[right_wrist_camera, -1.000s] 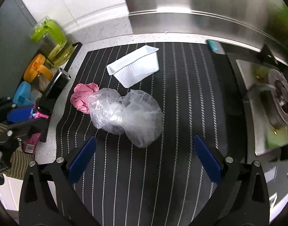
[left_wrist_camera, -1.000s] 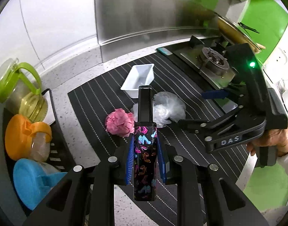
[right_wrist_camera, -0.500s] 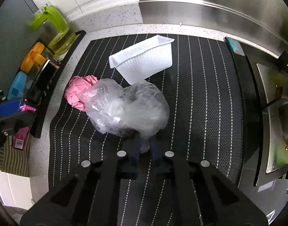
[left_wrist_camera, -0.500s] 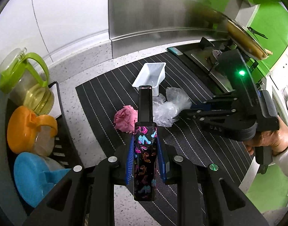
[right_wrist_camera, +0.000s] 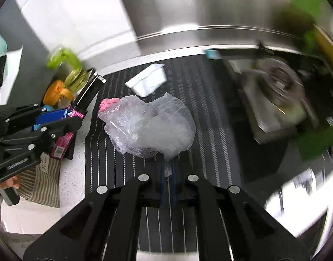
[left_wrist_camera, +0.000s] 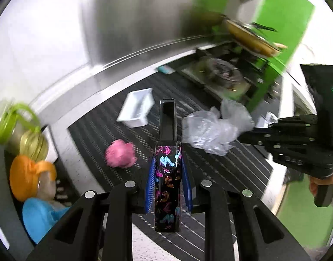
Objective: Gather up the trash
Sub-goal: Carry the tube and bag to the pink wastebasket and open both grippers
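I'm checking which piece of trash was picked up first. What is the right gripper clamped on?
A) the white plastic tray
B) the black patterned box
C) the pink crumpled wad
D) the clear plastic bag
D: the right gripper is shut on a pinched edge of the clear plastic bag, while the pink wad and white tray lie apart on the striped mat.

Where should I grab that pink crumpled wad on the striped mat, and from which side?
Pinch the pink crumpled wad across its rounded middle, coming from above. It lies loose and low on the striped mat with no handle or edge. Bare mat shows on its left and near sides; the clear plastic bag overlaps it in the right wrist view.
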A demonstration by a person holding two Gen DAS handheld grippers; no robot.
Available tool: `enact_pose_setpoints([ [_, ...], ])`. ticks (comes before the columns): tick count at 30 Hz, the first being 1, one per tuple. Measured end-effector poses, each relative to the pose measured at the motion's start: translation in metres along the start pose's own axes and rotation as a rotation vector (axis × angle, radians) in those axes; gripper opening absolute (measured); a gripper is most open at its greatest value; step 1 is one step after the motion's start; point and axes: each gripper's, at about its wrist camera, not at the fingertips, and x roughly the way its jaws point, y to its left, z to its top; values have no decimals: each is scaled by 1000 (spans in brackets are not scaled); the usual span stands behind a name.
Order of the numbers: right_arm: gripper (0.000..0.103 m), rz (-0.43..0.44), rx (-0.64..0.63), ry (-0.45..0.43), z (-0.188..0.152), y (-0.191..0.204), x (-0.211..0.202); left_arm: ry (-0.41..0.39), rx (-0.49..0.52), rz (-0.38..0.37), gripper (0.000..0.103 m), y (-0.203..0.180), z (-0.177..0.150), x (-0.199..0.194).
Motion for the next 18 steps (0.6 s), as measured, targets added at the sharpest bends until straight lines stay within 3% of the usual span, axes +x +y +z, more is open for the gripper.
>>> enact_pose_setpoints([
  [7, 5, -161, 258, -126, -82, -25, -86, -16, 242, -166, 23, -68, -2, -15],
  [11, 5, -262, 416, -192, -147, -41, -135, -11, 369, -264, 23, -120, -8, -18],
  [18, 5, -402, 643, -231, -255, -70, -189, 25, 560, -425, 23, -225, -39, -11],
])
